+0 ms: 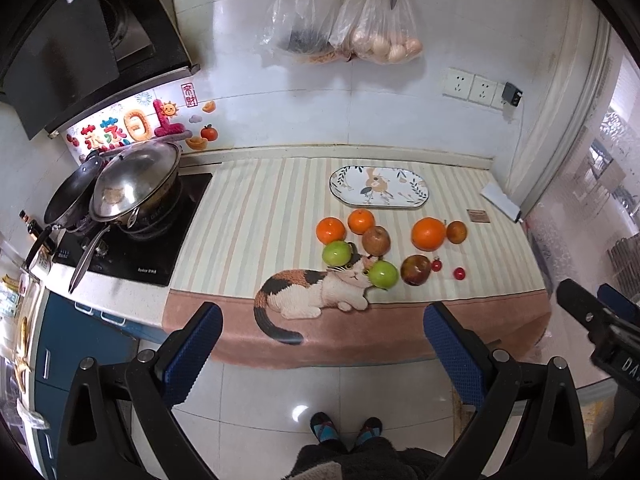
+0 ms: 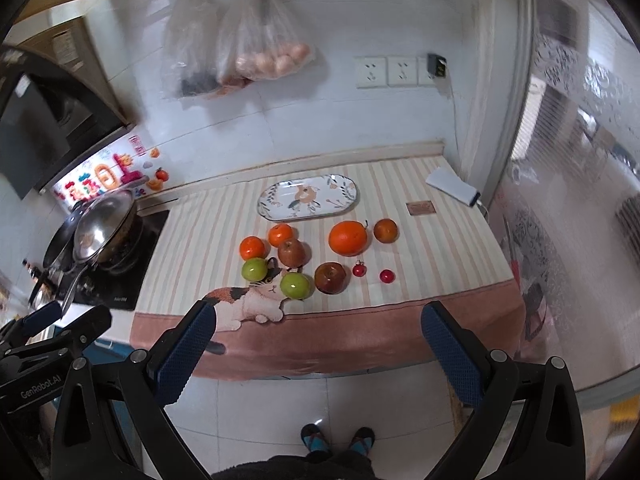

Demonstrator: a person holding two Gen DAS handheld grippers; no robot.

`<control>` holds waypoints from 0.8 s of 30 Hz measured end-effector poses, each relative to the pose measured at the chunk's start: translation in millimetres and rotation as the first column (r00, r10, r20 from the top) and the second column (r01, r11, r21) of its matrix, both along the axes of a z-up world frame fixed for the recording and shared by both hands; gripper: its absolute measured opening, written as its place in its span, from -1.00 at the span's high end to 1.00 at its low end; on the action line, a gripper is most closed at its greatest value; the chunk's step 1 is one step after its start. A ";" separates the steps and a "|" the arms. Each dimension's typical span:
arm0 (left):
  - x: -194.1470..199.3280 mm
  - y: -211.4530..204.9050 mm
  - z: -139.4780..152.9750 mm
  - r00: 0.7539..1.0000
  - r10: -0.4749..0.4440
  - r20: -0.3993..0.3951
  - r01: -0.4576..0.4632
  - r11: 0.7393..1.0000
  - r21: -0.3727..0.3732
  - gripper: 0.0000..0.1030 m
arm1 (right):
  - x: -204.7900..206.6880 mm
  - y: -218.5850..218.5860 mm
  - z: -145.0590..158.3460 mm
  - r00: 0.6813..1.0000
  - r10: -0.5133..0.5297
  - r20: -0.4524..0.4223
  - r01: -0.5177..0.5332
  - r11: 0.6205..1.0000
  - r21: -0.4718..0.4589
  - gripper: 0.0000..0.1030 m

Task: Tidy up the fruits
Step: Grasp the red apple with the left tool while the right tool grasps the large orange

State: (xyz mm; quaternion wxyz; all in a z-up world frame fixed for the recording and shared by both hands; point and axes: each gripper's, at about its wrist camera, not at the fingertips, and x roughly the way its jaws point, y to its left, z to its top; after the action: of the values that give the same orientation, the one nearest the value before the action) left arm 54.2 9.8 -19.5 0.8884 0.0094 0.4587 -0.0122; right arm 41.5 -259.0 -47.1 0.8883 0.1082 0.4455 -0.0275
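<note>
On the striped cat-print mat (image 2: pixel 208 240) the fruit lies loose in front of the oval plate (image 2: pixel 347 205), which is bare and, I judge, the place meant for it: two green apples (image 2: pixel 295 285), two reddish apples (image 2: pixel 330 278), two small oranges (image 2: pixel 253 248) and a large orange (image 2: pixel 347 237), a brownish round fruit (image 2: pixel 385 230) and two tiny red ones (image 2: pixel 387 276). I hold both tools back off the counter edge, over the floor, probably to survey before choosing a first piece. My left gripper (image 1: pixel 322 336) has its fingers spread wide and carries nothing; my right gripper (image 2: pixel 318 338) is equally released and bare. On the left tool's body, seen from the right wrist, I read "GenRobot.AI"; the hob's (image 1: pixel 132 240) front-edge lettering is too blurred to read.
</note>
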 end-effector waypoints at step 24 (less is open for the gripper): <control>247.8 -45.9 -202.9 0.887 0.088 -0.454 -0.074 0.996 0.049 -0.97 | 295.2 -78.3 -259.7 0.919 0.010 -0.395 0.113 0.951 0.287 -0.99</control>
State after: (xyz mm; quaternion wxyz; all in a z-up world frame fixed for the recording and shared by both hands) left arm 302.0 -36.2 -222.3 0.7556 0.0006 0.6543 0.0300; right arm 336.7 -337.3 -306.8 0.7528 0.2476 0.6100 -0.0034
